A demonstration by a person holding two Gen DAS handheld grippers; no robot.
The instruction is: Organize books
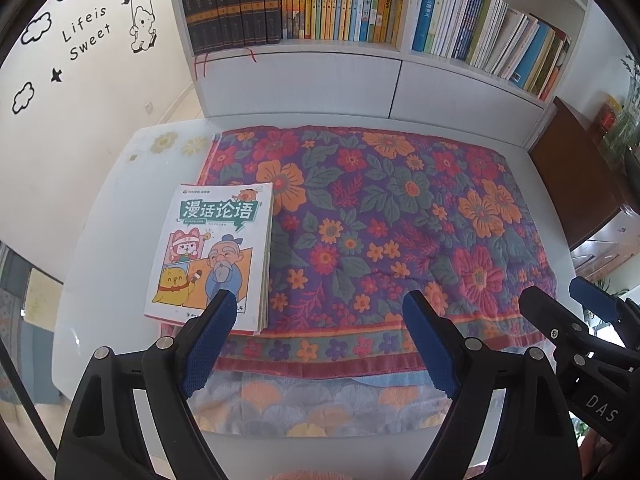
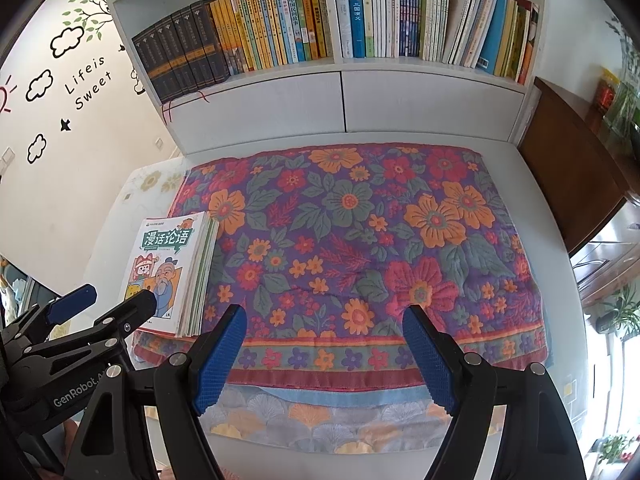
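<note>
Both tools hang side by side over the near edge of the table, tilted down toward it. The left gripper has its blue-padded jaws spread wide with nothing between them; its left fingertip sits in front of the lower corner of the book stack without clearly touching it. The right gripper is likewise released, jaws apart over bare cloth. Beneath them lies a floral quilted mat spread on the white table, with a paler patterned cloth peeking out from under its near edge. The stack of thin comic-cover books lies flat at the mat's left edge, partly on the mat. Behind the table stands a white bookshelf packed with upright books.
</note>
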